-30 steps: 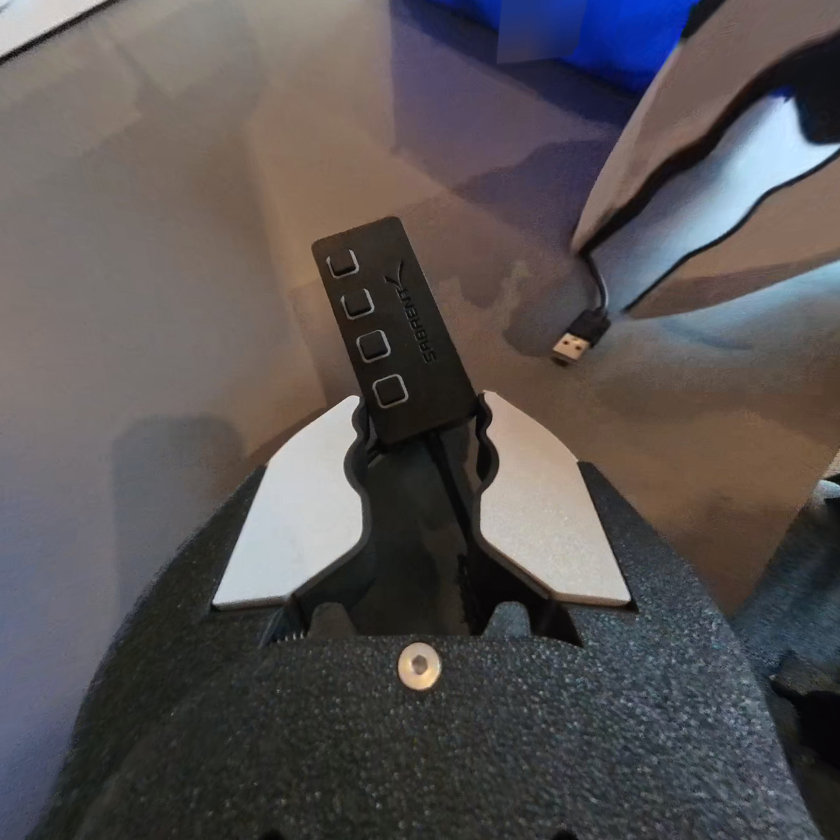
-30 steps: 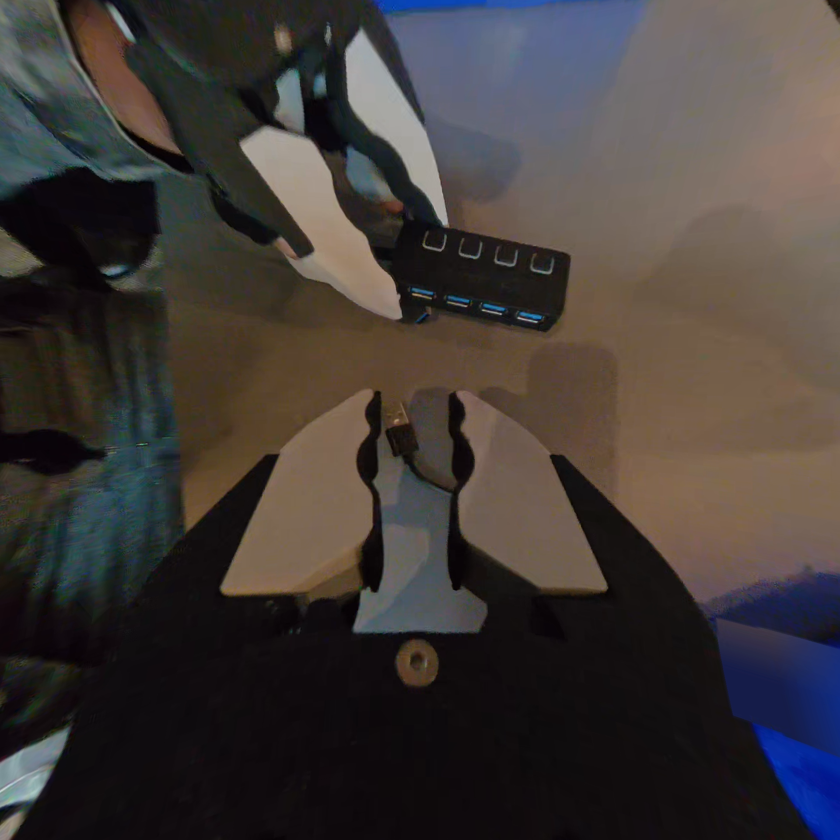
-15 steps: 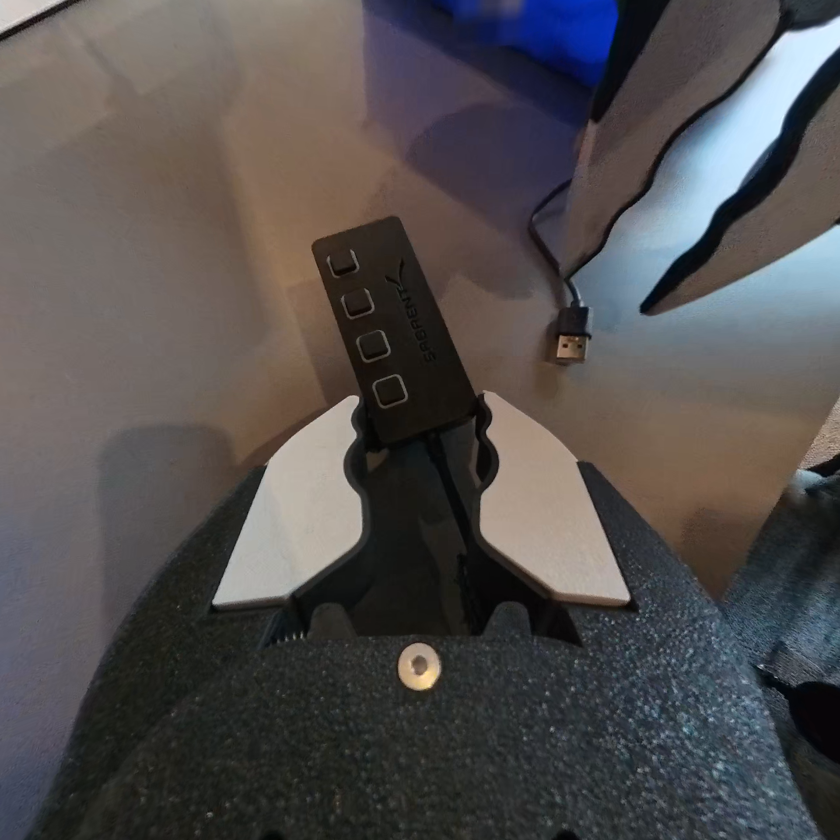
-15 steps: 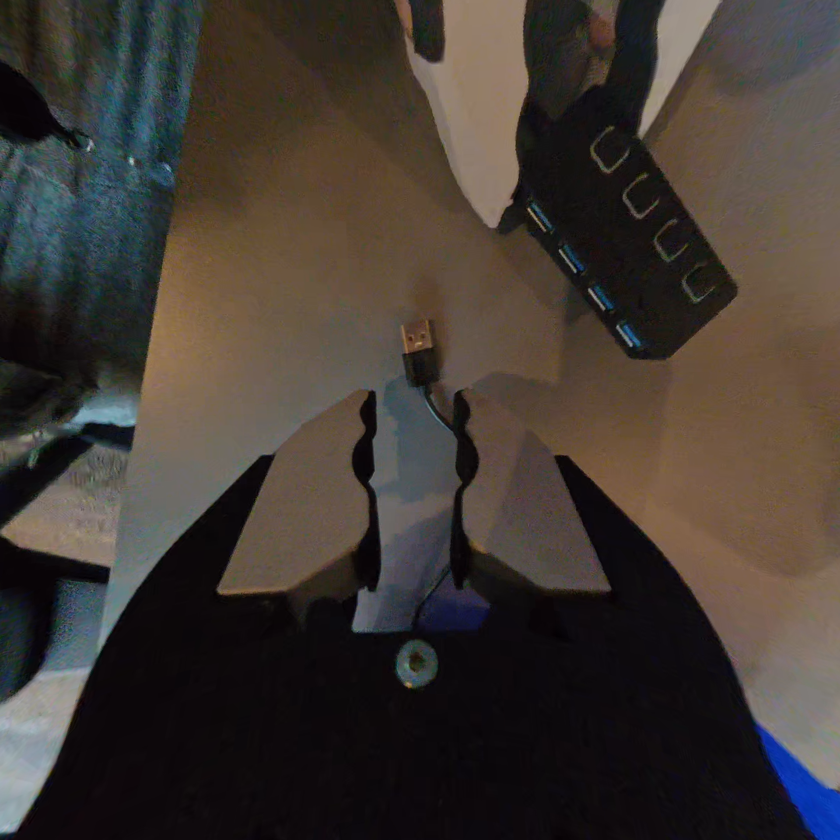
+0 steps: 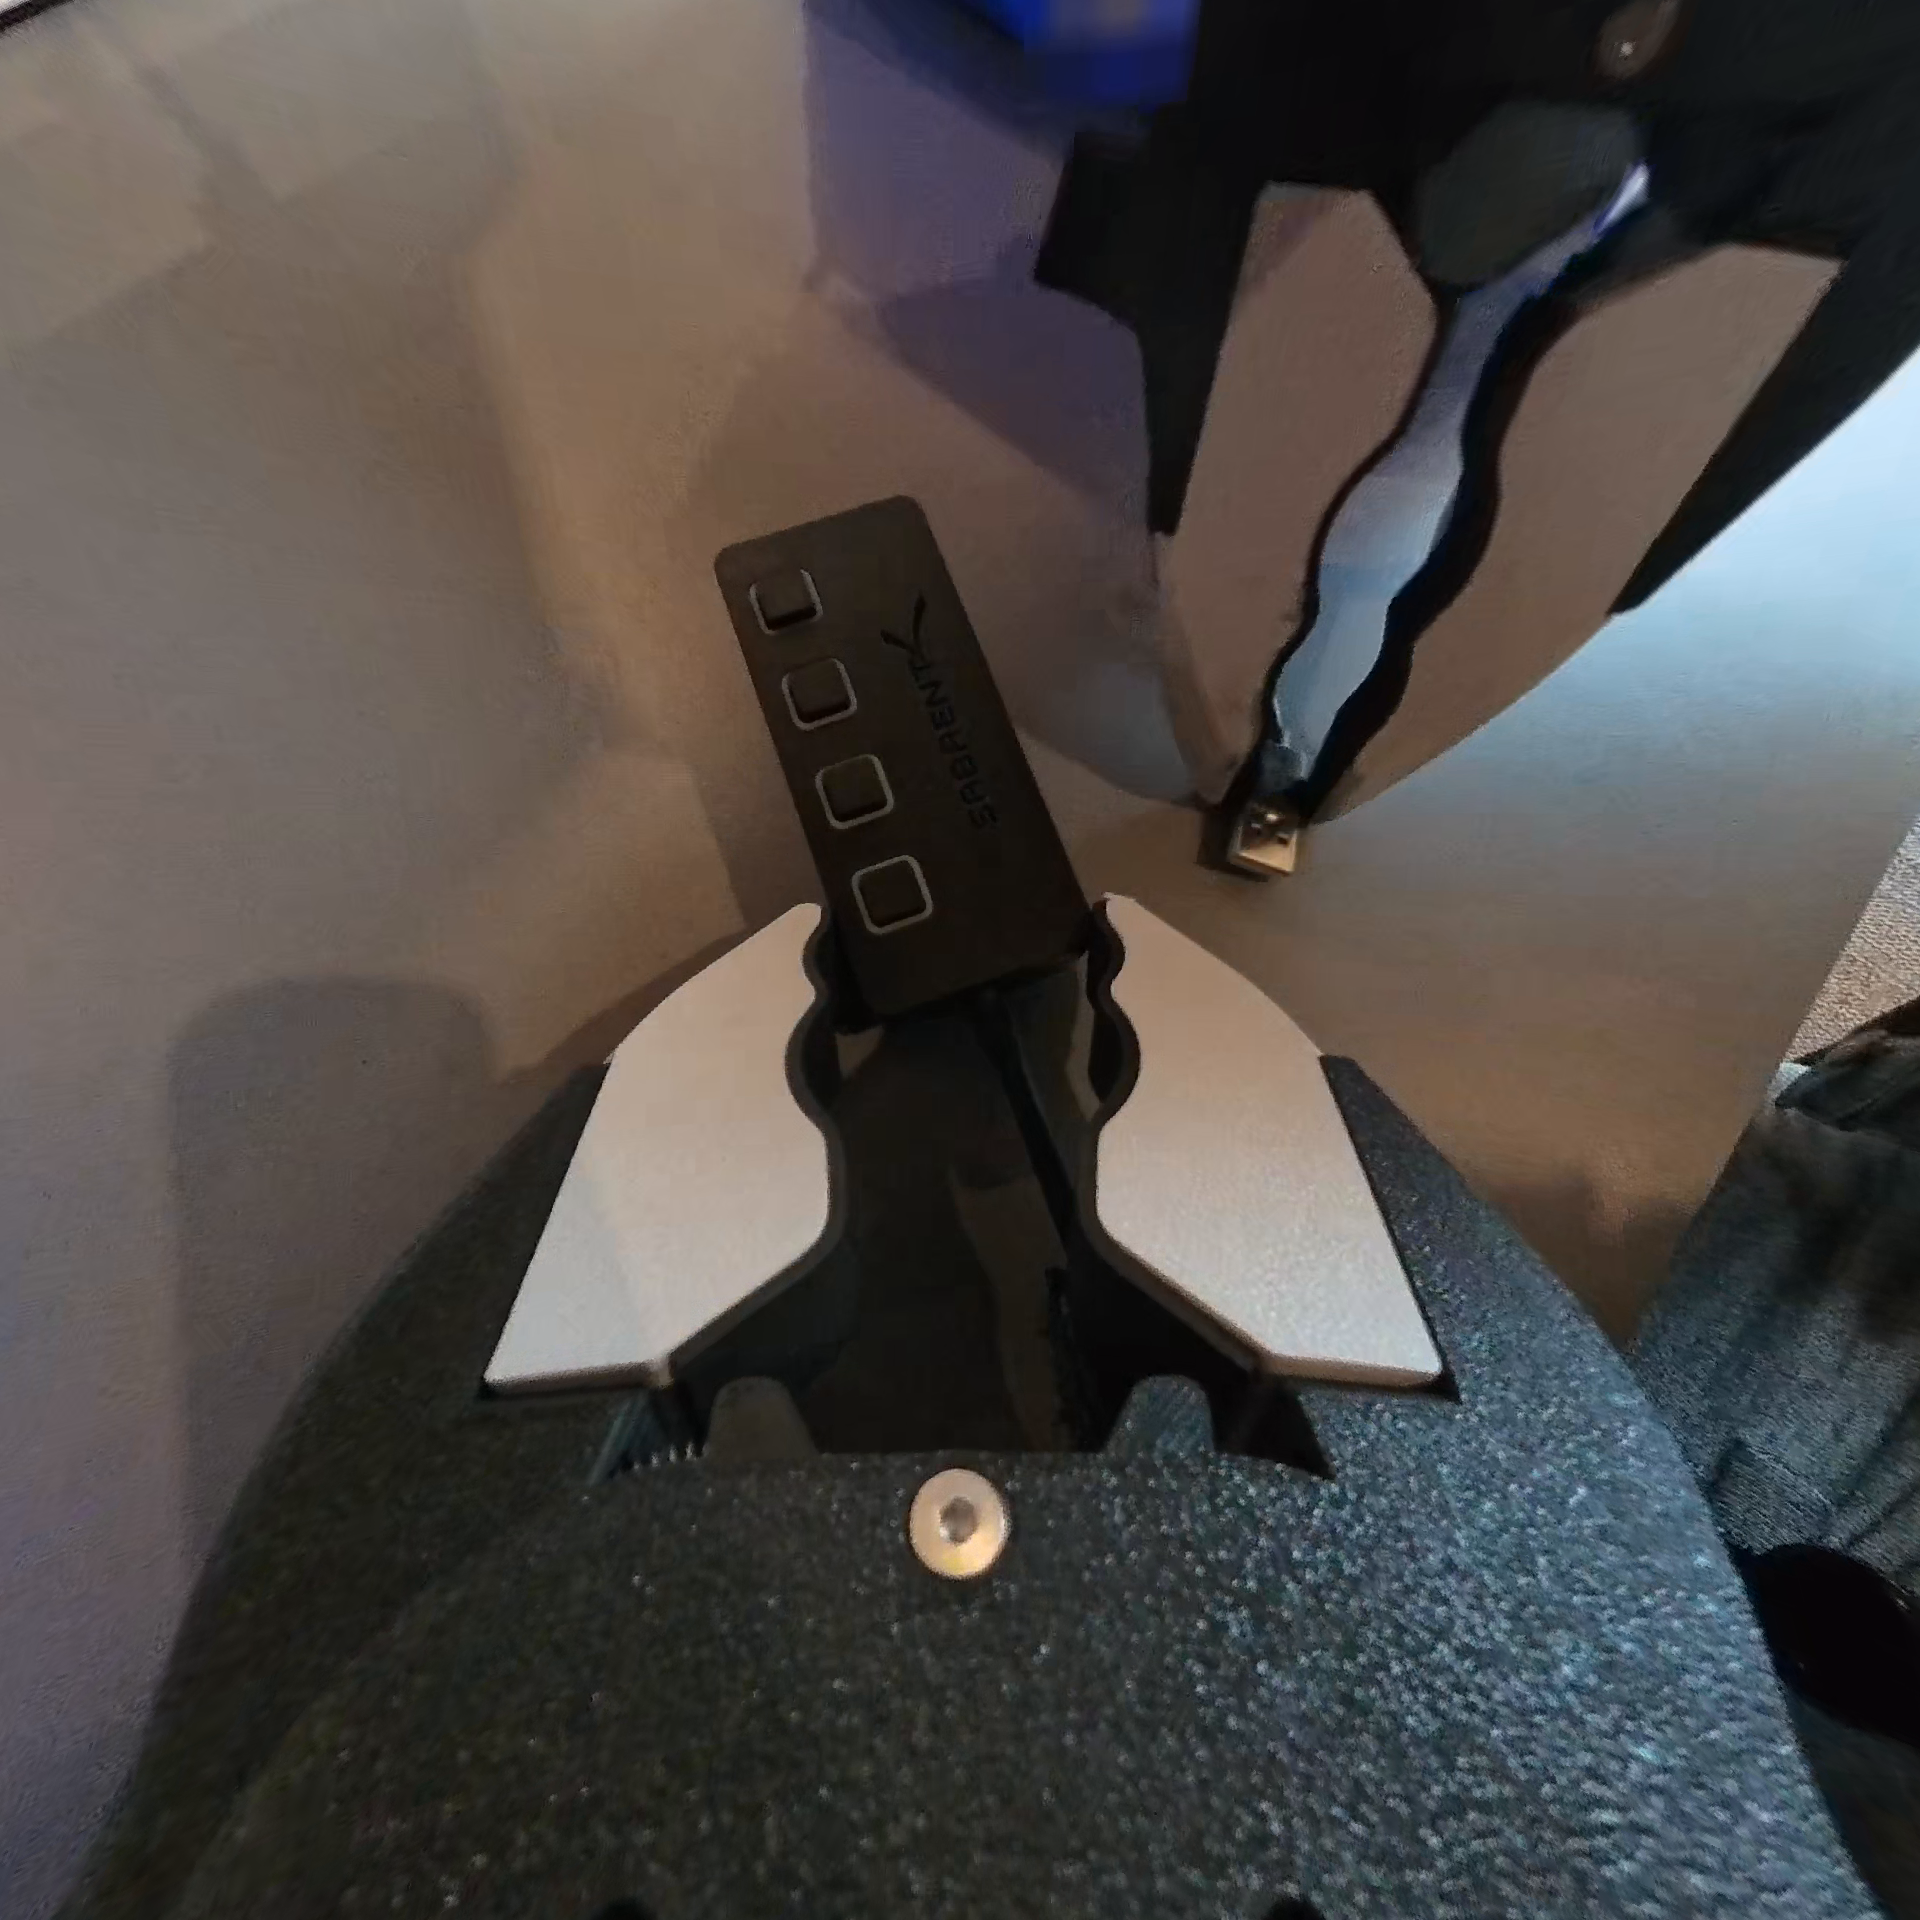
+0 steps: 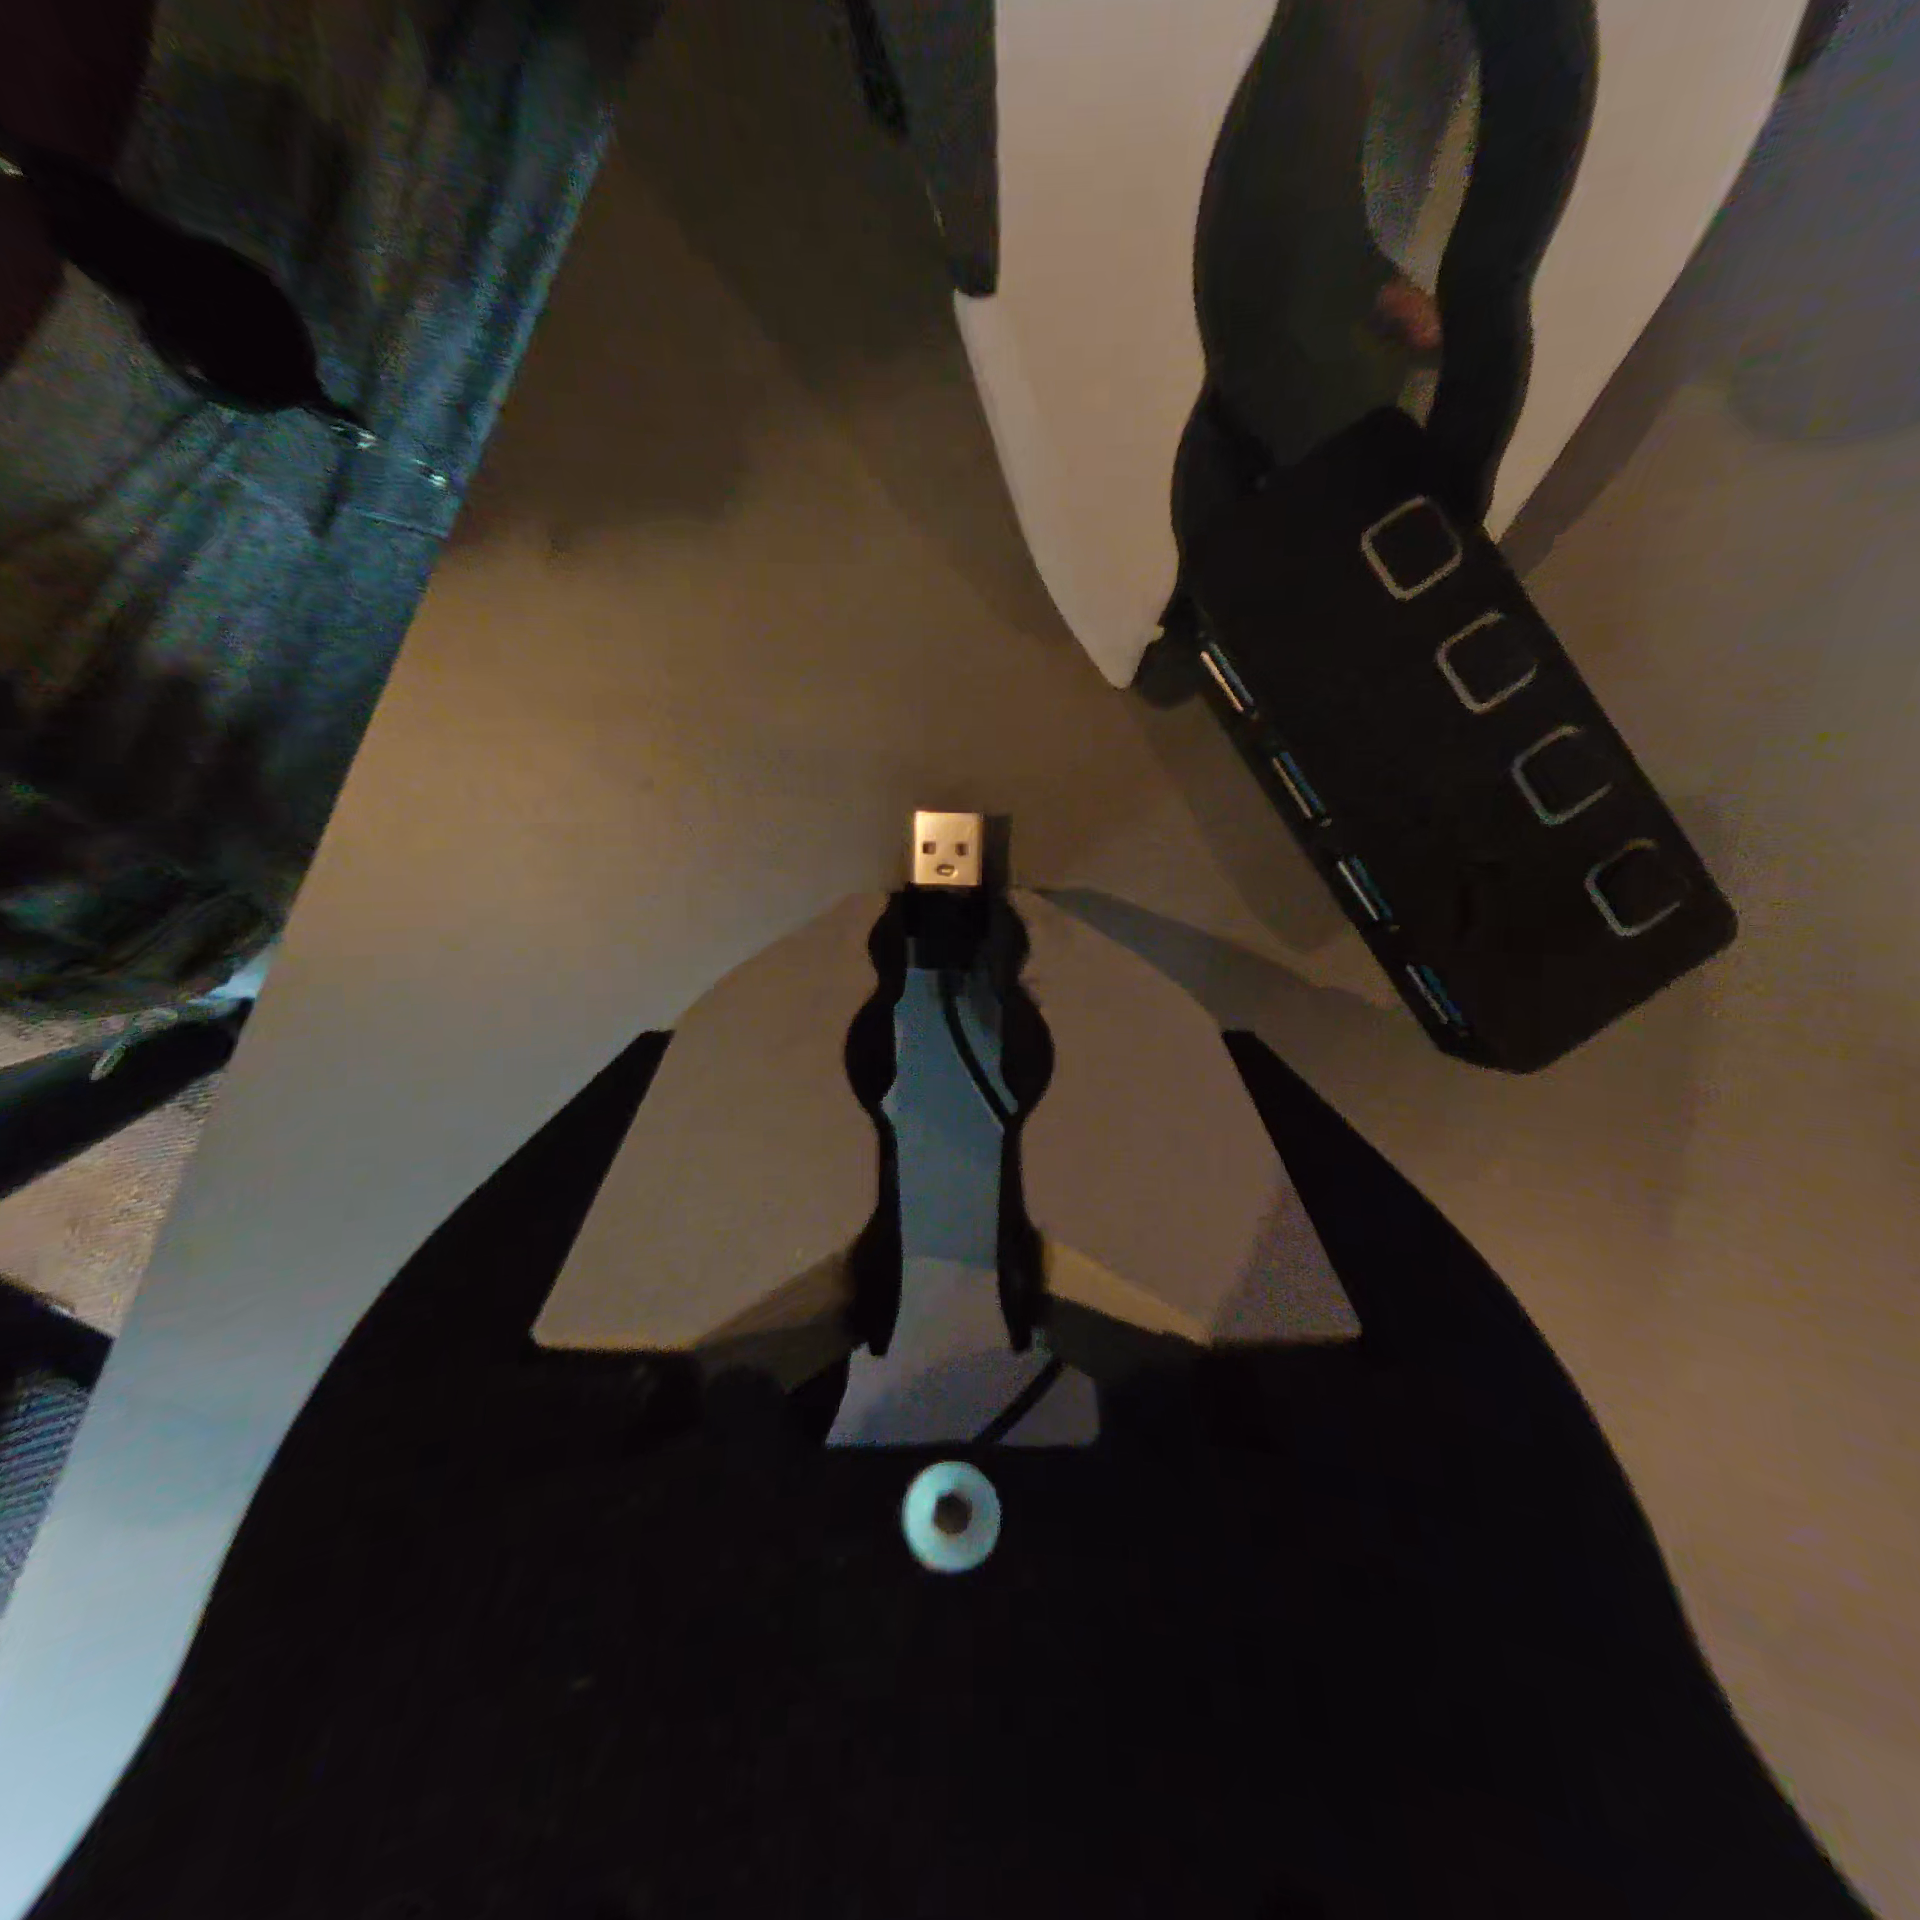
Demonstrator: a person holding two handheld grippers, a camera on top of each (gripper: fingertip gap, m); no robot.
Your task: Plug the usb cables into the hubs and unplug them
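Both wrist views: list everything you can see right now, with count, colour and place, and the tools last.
USB hub: one, black, four square buttons on top, blue ports along one side, gripped at one end by the left tool.
USB plug: one, metal end on a black body, on the table, black body between the right tool's fingertips.
Cable: one, thin, black, running back from the plug between the right tool's fingers.
Table: one, pale grey-beige, under everything.
Blue thing: at the table's far edge, too blurred to identify.
Left tool: black body, grey fingers, shut on the hub.
Right tool: same build, fingertips at the plug's sides; contact unclear.
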